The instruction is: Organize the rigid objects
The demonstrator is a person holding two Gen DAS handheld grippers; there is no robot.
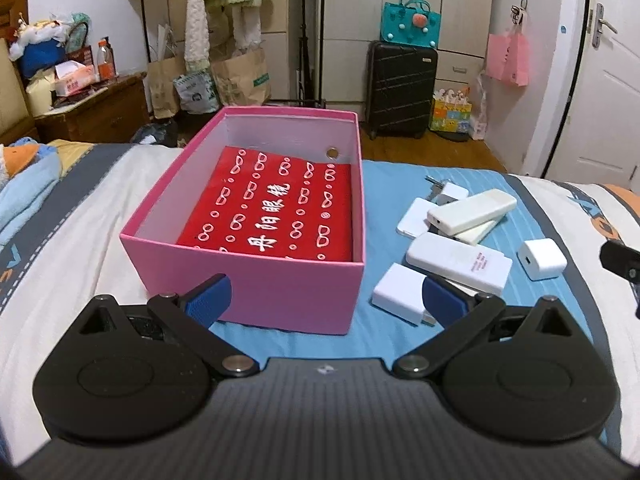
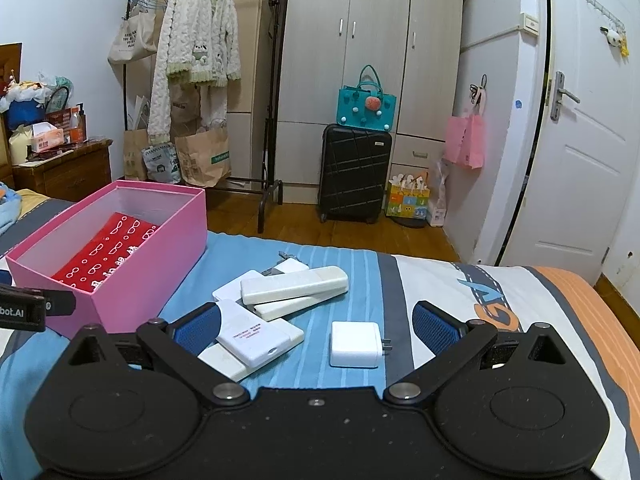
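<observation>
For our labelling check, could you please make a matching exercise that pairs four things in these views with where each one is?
Things:
1. red packet
2. white plug charger
3. long white remote
4. pink box

Places:
A. lying across the top of the pile of white devices
B. on the bed, left of the white devices
C. inside the box
D. alone on the bedspread, right of the pile

Pairs: 1-C, 2-D, 3-A, 4-B

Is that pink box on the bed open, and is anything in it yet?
Open: the pink box has no lid on, and its white inner walls show. Not empty: a red cloth printed with glasses lies on its bottom.
</observation>
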